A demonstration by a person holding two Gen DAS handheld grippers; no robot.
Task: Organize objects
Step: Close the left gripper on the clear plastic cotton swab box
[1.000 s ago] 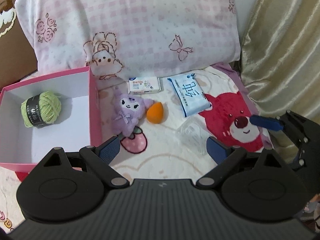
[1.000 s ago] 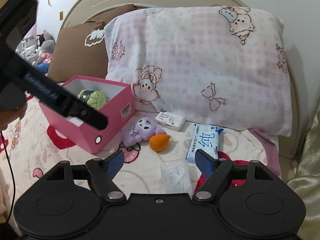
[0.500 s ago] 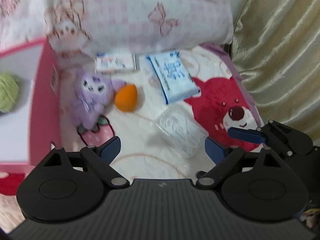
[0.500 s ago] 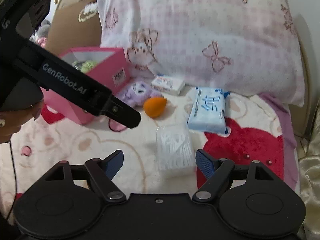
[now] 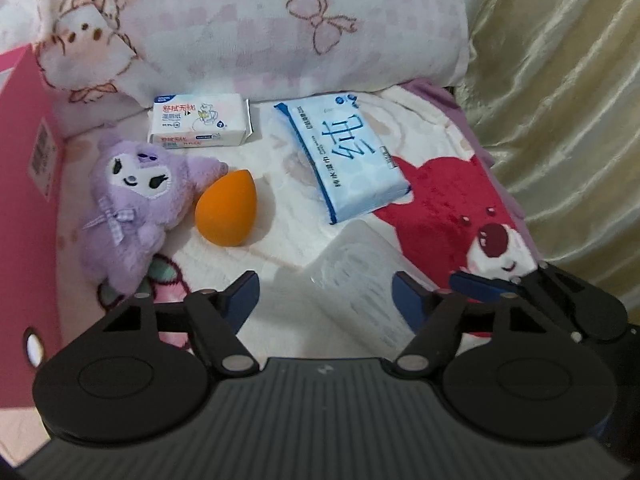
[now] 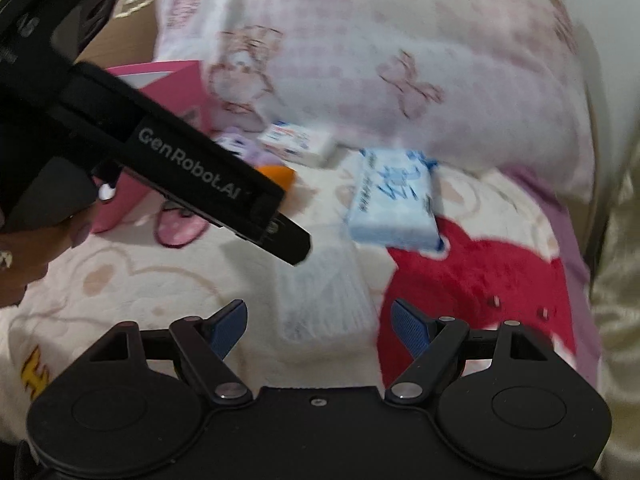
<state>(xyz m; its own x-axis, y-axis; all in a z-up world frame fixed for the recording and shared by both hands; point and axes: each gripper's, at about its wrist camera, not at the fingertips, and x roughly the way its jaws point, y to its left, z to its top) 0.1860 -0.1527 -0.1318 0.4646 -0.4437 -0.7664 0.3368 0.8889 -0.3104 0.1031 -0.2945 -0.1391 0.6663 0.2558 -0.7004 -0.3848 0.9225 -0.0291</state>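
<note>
A: Jaws first: your left gripper (image 5: pixel 325 296) has just been closing in on the clear plastic packet (image 5: pixel 360 276), which lies between its pads, but they are not pressing it yet. Your right gripper (image 6: pixel 318 326) stands spread over the same packet (image 6: pixel 324 300), gripping nothing.

B: So how should you take it?

A: The packet lies flat on the bed blanket (image 5: pixel 288 240), just below the blue wet-wipe pack (image 5: pixel 348 160). Probably best to let one gripper do it: straddle the narrow sides, sink low, then close gently, since thin plastic may buckle or slip. Then carry it to the pink box (image 5: pixel 24 184) at your left.

B: What is there to sort?

A: One purple plush toy (image 5: pixel 132 204), one orange makeup sponge (image 5: pixel 226 212), one small white tissue pack (image 5: pixel 200 126), one blue pack, one clear packet.
</note>
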